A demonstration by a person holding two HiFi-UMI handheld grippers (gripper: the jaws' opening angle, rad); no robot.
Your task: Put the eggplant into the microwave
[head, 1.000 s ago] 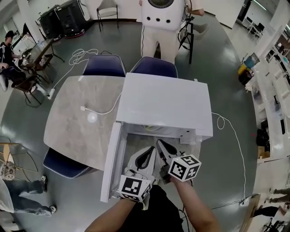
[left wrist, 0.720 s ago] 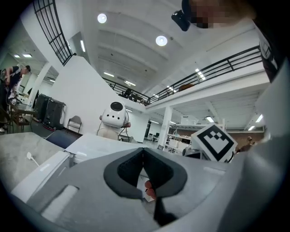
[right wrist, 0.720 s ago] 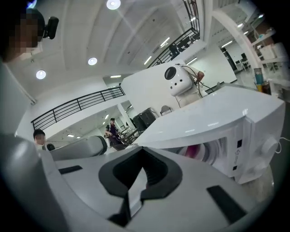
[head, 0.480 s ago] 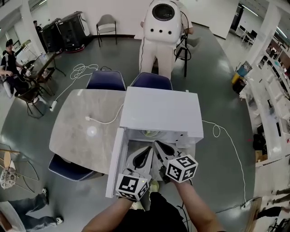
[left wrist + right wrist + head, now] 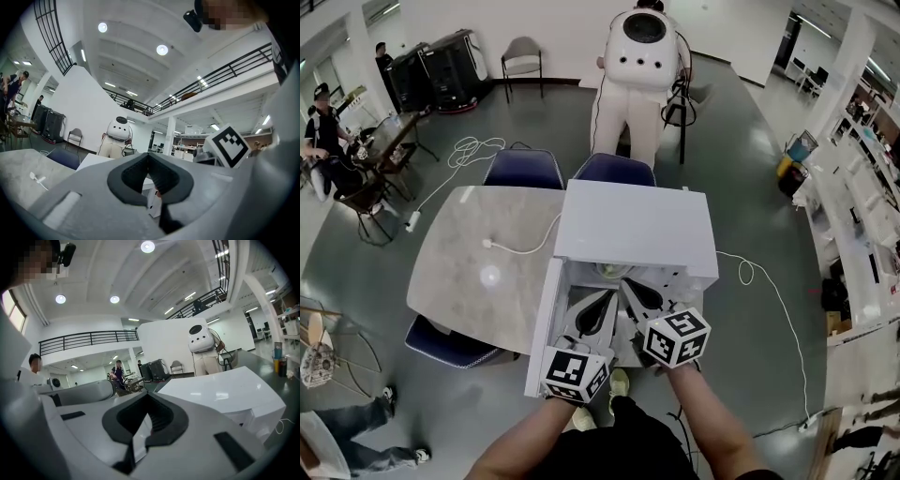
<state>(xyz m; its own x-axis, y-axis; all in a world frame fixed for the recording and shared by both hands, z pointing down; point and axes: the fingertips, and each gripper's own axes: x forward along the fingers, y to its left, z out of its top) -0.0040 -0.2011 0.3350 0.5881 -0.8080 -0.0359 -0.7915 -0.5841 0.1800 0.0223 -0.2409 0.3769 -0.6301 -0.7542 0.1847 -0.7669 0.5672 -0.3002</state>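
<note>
The white microwave (image 5: 637, 225) stands on the grey table (image 5: 473, 272), its door (image 5: 542, 323) swung open to the left. My left gripper (image 5: 602, 298) and right gripper (image 5: 630, 286) point side by side at the open cavity, tips just in front of it. Both are shut with nothing between the jaws, as the left gripper (image 5: 147, 155) and right gripper (image 5: 147, 397) show in their own views. No eggplant shows in any view. A pale rounded thing (image 5: 612, 272) lies just inside the cavity; I cannot tell what it is.
A white cable (image 5: 517, 249) runs over the table to the microwave's back. Two blue chairs (image 5: 522, 169) stand behind the table and one (image 5: 455, 342) at its near left. A white robot figure (image 5: 642, 56) stands beyond. People sit far left.
The head view has shifted so the microwave sits higher in frame. Both grippers stay shut and close together in front of the open cavity, edging slightly toward it.
</note>
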